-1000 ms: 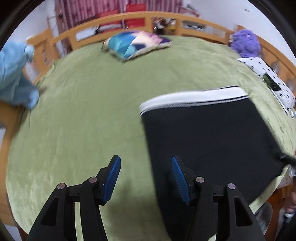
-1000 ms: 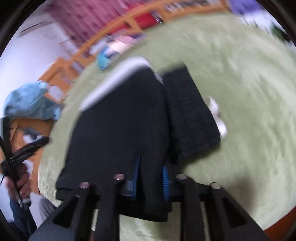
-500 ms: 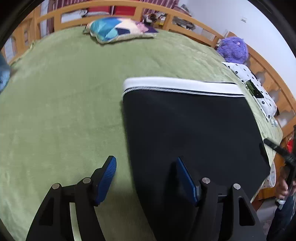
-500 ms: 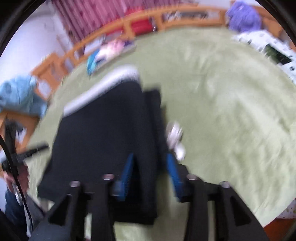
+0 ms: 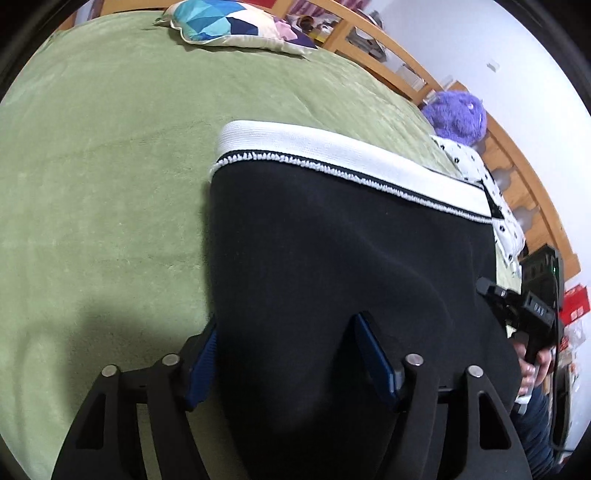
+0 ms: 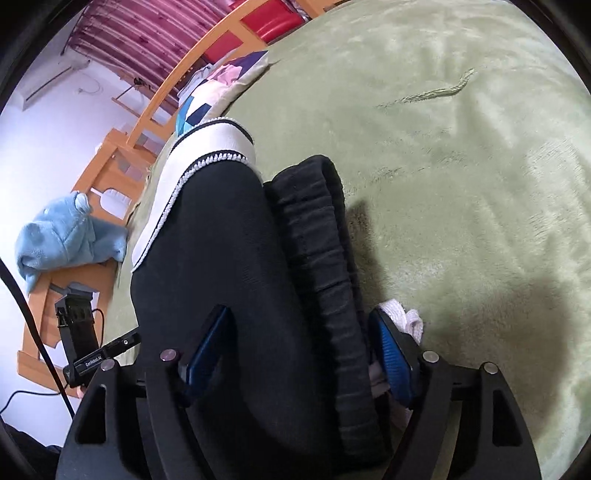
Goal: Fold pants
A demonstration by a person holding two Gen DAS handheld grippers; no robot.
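Black pants (image 5: 332,258) lie folded on the green blanket (image 5: 103,177) that covers the bed, white cuff band (image 5: 332,151) at the far end, toward the patterned pillow (image 5: 236,22). In the right wrist view the ribbed black waistband (image 6: 317,236) sits along the right side of the pants, with a white drawstring (image 6: 402,317) poking out beside it.

Left gripper (image 5: 291,358): jaws about half apart and just narrowing, straddling the near left edge of the pants; left pad on the blanket side of that edge, right pad over the cloth. Whether the pads press cannot be told.

Right gripper (image 6: 303,347): jaws wide, just opening, over the near end of the pants and waistband; cloth between the pads, not pinched.

A purple plush toy (image 5: 458,114) rests beyond the pants by the wooden bed rail (image 5: 517,155). A blue plush (image 6: 62,236) hangs on the rail left of the pants.
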